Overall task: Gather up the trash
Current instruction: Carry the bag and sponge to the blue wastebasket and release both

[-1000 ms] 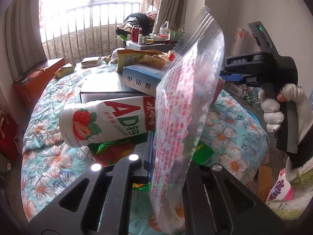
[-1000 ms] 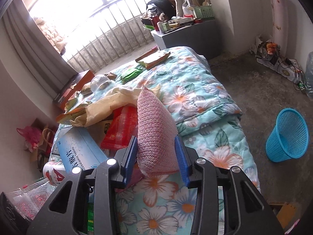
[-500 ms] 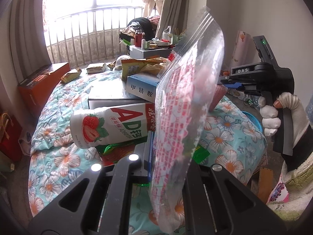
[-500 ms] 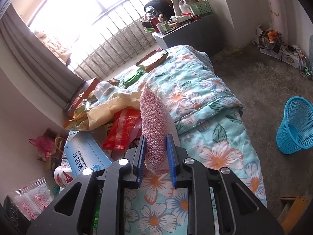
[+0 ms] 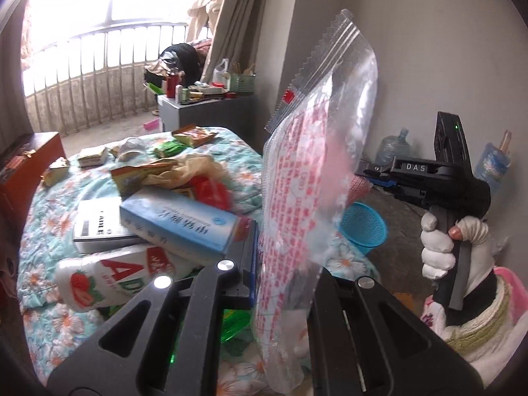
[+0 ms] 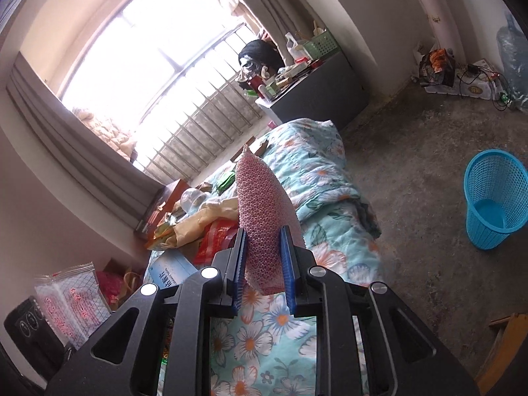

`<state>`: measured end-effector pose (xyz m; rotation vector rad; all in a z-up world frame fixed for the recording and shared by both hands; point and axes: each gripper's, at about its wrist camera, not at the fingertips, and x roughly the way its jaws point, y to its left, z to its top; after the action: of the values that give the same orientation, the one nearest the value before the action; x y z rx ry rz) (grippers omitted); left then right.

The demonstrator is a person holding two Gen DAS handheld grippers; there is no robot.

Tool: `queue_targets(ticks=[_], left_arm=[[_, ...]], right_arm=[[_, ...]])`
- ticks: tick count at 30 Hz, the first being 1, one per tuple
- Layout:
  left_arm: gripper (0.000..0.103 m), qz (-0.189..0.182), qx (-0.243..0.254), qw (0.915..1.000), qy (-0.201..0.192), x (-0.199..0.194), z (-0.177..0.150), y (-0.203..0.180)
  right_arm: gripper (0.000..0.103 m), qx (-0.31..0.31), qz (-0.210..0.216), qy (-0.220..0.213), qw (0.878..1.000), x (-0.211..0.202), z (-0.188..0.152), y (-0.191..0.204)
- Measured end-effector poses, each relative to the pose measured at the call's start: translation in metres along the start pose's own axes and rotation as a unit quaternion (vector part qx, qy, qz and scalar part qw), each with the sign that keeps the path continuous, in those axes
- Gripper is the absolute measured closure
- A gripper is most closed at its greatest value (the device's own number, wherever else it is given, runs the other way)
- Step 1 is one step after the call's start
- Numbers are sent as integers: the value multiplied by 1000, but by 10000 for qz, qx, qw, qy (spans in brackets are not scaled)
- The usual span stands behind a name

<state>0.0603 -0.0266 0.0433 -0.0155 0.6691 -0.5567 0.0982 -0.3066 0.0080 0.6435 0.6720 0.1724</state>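
Left claw (image 5: 283, 283) clenched on clear zip bag (image 5: 316, 151) with red print, held above bed (image 5: 49, 198) left of blue basket (image 6: 495, 198); limp, light, slippery. Bottle (image 5: 109, 280) read "AD". Right claw (image 6: 264, 264) pinched pink foam mesh (image 6: 260, 204): soft, springy; gripped at base.

Blown-out window (image 6: 148, 52) glare, fisheye-warped edges, slight blur

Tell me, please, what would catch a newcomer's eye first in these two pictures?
Probably the clear plastic bag with red print, standing tall in the left gripper right before its camera. Next, the pink foam net pinched in the right gripper, above the flowered bedspread strewn with wrappers. The bright blue basket stands alone on the bare floor to the right.
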Motion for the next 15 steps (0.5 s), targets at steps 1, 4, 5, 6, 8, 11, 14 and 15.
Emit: queue_targets(ticks=[1, 4, 5, 6, 8, 11, 14, 15], left_arm=[[97, -239, -88, 9996, 140, 10, 10, -3], [97, -882, -292, 9930, 726, 54, 40, -19], [97, -1060, -333, 9894, 932, 70, 49, -26], [97, -1196, -312, 9858, 1135, 88, 60, -38], [97, -1351, -148, 9799, 1460, 123, 77, -65], [97, -1530, 217, 9677, 1993, 181, 101, -116], [97, -1540, 610, 9552, 2451, 240, 110, -170], [97, -1535, 737, 9508, 2586, 262, 112, -188]], right_arm=[[83, 50, -59, -127, 9999, -11, 3, -8], [83, 218, -356, -507, 9978, -41, 10, -38], [83, 309, -440, -614, 9967, -49, 12, -50], [83, 421, -522, -711, 9952, -57, 14, -62], [83, 640, -755, -916, 9909, -73, 18, -90], [83, 1000, -1132, -1200, 9812, -90, 21, -135], [83, 1454, -1466, -1384, 9686, -97, 22, -184], [83, 1642, -1501, -1411, 9647, -98, 22, -201]])
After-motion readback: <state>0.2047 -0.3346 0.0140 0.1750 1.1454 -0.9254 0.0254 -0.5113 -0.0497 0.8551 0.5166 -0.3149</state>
